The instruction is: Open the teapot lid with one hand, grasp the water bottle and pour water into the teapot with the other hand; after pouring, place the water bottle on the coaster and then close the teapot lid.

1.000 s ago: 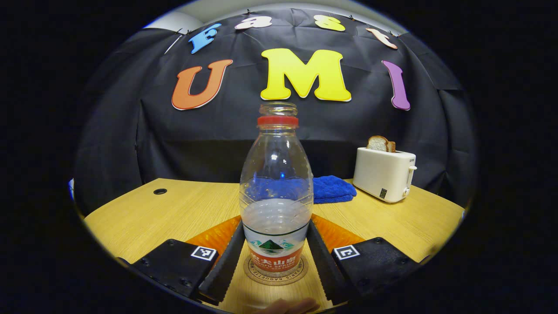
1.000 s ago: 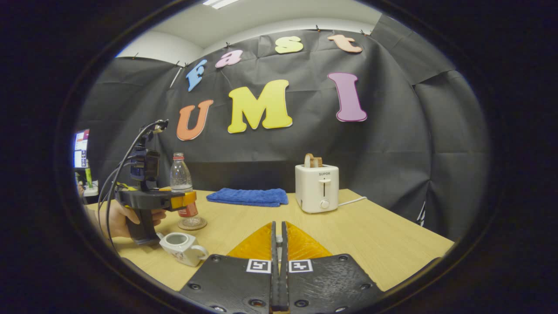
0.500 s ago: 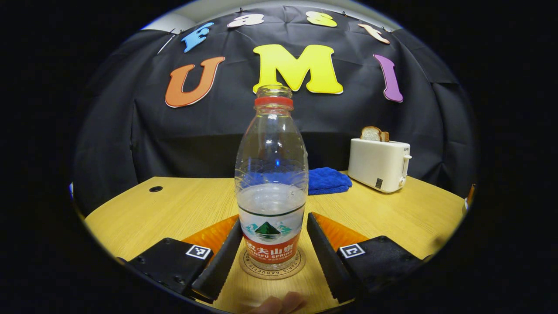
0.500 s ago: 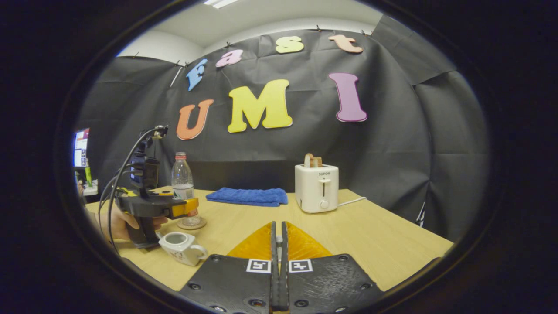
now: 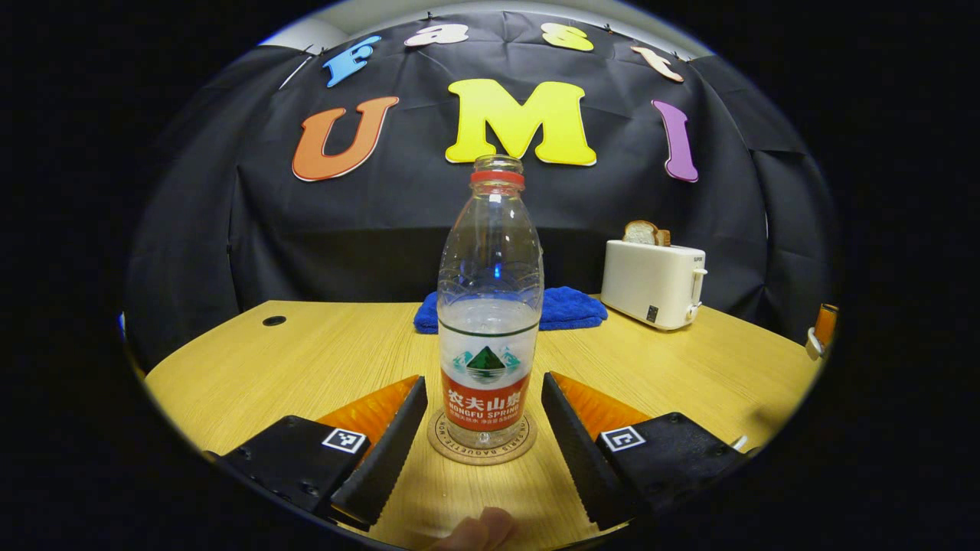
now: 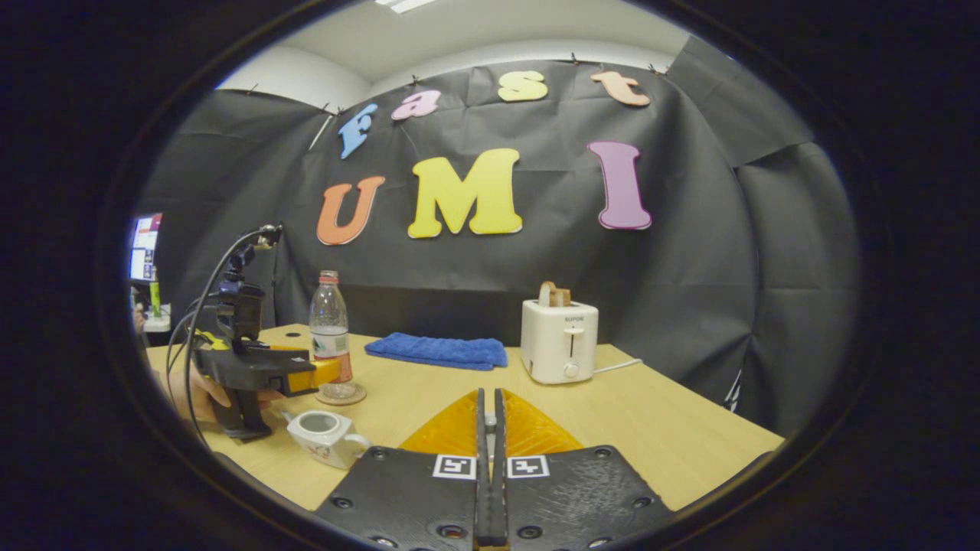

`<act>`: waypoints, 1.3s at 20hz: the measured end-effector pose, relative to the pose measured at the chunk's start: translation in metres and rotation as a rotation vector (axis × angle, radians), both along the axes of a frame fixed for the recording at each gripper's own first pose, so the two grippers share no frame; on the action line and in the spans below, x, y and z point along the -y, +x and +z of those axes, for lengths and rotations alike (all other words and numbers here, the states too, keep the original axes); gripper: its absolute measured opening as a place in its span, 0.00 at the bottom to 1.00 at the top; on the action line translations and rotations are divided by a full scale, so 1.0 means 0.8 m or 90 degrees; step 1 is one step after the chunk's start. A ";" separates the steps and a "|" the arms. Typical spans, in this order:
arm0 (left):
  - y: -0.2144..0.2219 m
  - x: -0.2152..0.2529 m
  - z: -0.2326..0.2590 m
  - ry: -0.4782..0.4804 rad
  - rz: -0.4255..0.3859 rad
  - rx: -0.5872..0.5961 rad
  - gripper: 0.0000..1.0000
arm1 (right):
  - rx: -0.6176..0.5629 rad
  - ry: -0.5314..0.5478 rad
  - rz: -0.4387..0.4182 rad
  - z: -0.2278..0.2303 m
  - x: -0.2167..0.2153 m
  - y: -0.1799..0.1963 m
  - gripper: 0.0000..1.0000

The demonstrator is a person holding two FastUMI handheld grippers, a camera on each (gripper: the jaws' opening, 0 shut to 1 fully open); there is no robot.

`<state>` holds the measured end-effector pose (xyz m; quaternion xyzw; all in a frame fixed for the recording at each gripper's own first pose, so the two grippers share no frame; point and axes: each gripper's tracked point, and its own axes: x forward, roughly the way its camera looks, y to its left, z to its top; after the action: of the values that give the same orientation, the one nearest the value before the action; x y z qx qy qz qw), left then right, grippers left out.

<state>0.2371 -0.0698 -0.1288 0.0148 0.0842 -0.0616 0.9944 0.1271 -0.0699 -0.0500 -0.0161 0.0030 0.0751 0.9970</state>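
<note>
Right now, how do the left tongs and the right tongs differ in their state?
The left tongs are open, with the bottle standing free between them on the coaster; the right tongs are pressed shut. The left tongs face the bottle up close; the right tongs point across bare table toward the toaster. Both sit low over the table, and neither presses on anything I can make out.

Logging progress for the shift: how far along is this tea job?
Done: water bottle stands on the coaster, left claw open, apart from it. Teapot sits lidless. In hand: right claw is shut; what it holds is unclear. Left: closing the lid.
</note>
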 end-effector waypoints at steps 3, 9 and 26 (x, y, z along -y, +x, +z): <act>-0.026 -0.022 0.001 0.009 0.017 0.001 0.95 | -0.002 -0.001 0.034 0.000 -0.033 -0.007 0.00; -0.091 -0.072 0.030 0.007 0.071 0.041 0.95 | -0.053 0.025 0.117 -0.023 -0.107 -0.016 0.00; -0.255 -0.129 0.130 0.014 0.110 0.054 0.95 | -0.104 0.036 0.172 -0.030 -0.193 0.001 0.00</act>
<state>0.0329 0.0334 -0.0248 0.0212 0.0439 0.0258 0.9985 0.1277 0.0842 -0.0742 0.0175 0.0795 0.2099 0.9743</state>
